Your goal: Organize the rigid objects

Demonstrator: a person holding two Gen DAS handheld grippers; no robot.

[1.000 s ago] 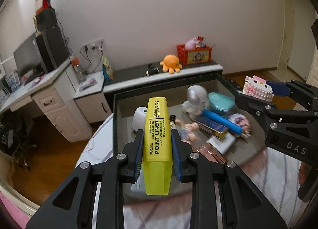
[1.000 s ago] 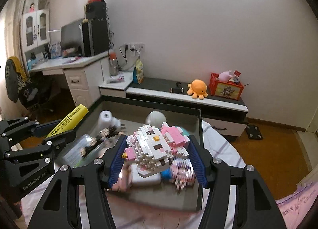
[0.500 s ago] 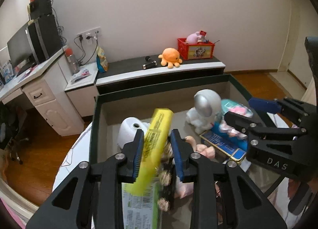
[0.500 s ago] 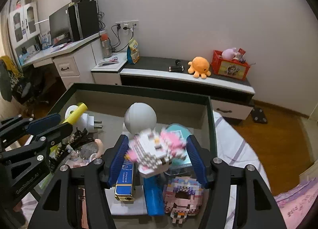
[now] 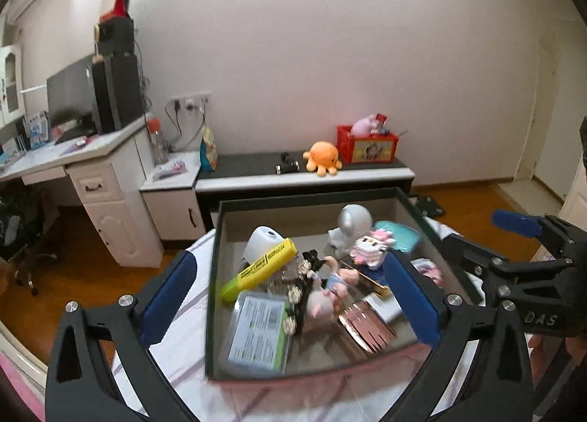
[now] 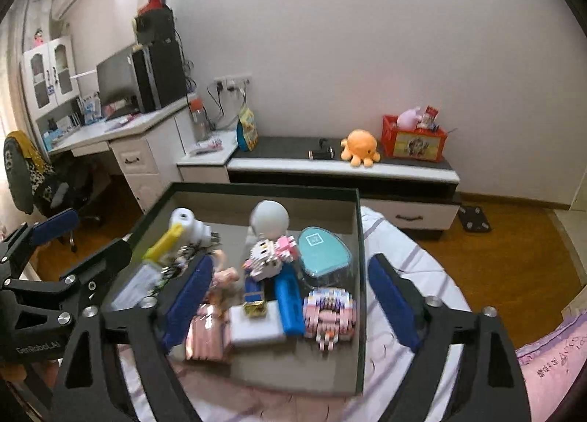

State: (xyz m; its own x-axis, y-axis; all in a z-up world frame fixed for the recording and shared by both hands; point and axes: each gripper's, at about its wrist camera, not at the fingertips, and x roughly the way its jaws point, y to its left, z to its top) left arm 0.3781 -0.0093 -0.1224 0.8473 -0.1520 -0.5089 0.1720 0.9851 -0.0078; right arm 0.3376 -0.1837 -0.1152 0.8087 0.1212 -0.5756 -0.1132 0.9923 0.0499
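Note:
A dark-rimmed open box (image 5: pixel 216 238) (image 6: pixel 264 187) sits on a striped bedsheet. A yellow highlighter (image 5: pixel 260 270) (image 6: pixel 165 244) lies slanted in its left half, against a white plug. A pink-and-white block-built cat (image 5: pixel 370 248) (image 6: pixel 269 255) rests in the middle, in front of a silver-headed astronaut figure. My left gripper (image 5: pixel 290 260) (image 6: pixel 82 238) hovers above the box, its jaws opening wide and holding nothing. My right gripper (image 6: pixel 290 262) (image 5: pixel 488 238) hangs over the right half, jaws likewise opening with nothing gripped.
The box also holds a teal lidded case (image 6: pixel 323 251), a blue bar (image 6: pixel 288 303), a pink block figure (image 6: pixel 330 314), a doll (image 5: pixel 323 297) and a card pack (image 5: pixel 256 330). Behind stand a low cabinet (image 6: pixel 341 169) with an orange octopus plush and a white desk (image 5: pixel 99 180).
Both grippers let go: the highlighter dropped from the left one and the block cat from the right, both into the box. Both grippers opened wide and drew back upward.

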